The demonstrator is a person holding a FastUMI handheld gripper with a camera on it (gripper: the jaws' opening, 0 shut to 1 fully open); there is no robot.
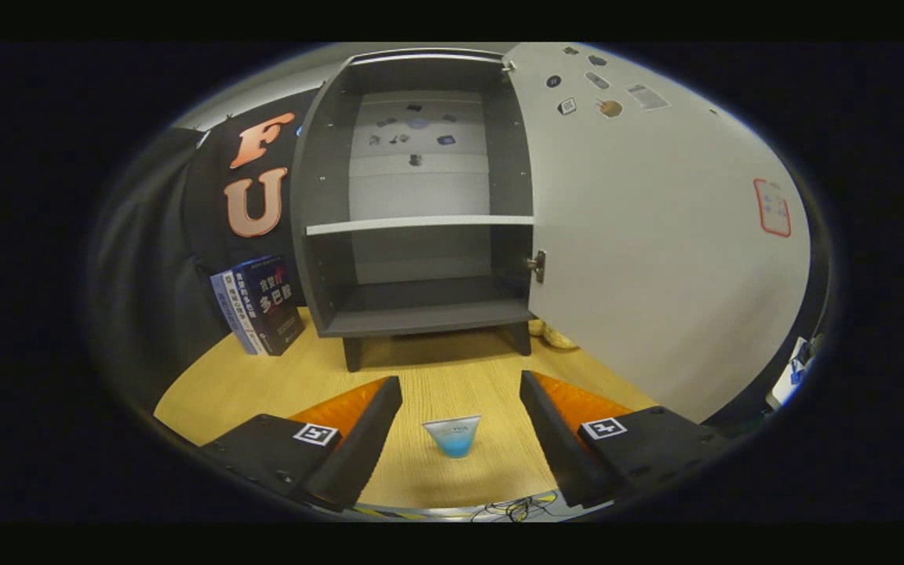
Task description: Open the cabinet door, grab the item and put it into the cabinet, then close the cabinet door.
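Gripper view
Landmark: cabinet, dark-sided, standing on short legs on the wood table.
Door: swung wide to the right of the cabinet, pale inner face toward the camera, hinge visible at its near edge.
Door stickers: several small ones near the top, one red-edged label at the far side; not legible.
Cabinet interior: one pale shelf across the middle, dark floor panel below, both bare.
Cabinet back panel: pale, small dark marks in the upper half; too small to identify.
Books: a few, upright, leaning slightly, just left of the cabinet, touching the table.
Yellowish object: on the table at the cabinet's right foot, partly hidden by the door; kind not clear.
Cup: small, clear, blue toward the bottom, upright on the table well in front of the cabinet, in line with its opening.
Gripper: fingers spread wide apart, holding nothing.
Cup vs. fingers: sitting in the gap between them, touching neither.
Cables: a tangle at the table's near edge, in front of the cup.
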